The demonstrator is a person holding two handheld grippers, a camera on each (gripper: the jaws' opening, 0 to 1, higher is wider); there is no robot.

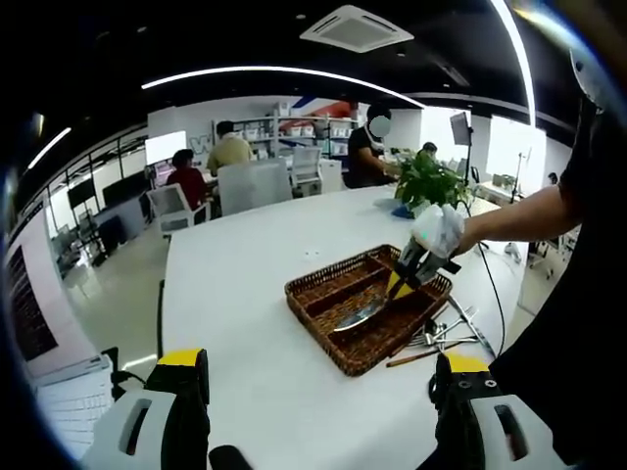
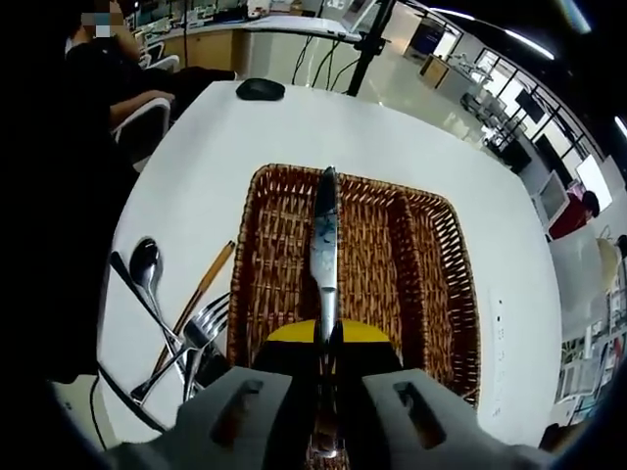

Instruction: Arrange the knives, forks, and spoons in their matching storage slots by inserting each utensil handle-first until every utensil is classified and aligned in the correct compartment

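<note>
right fingers [image 2: 324, 338] pinch a knife [image 2: 323, 250] by its handle, blade over the wicker tray [image 2: 441, 284]; left fingers [image 1: 318, 377] spread above the white surface [image 1: 245, 323]; spoons and forks [image 2: 167, 333] lie beside the tray.

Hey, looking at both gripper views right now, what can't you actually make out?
- Knife handle: right gripper view, hidden inside the right gripper.
- Wicker tray near rim: right gripper view, covered by the gripper body.
- Loose utensil pile: left gripper view, too small to count; partly cut off by a dark sleeve.
- Left gripper: jaws apart, lower parts cut off by the picture's edge.
</note>
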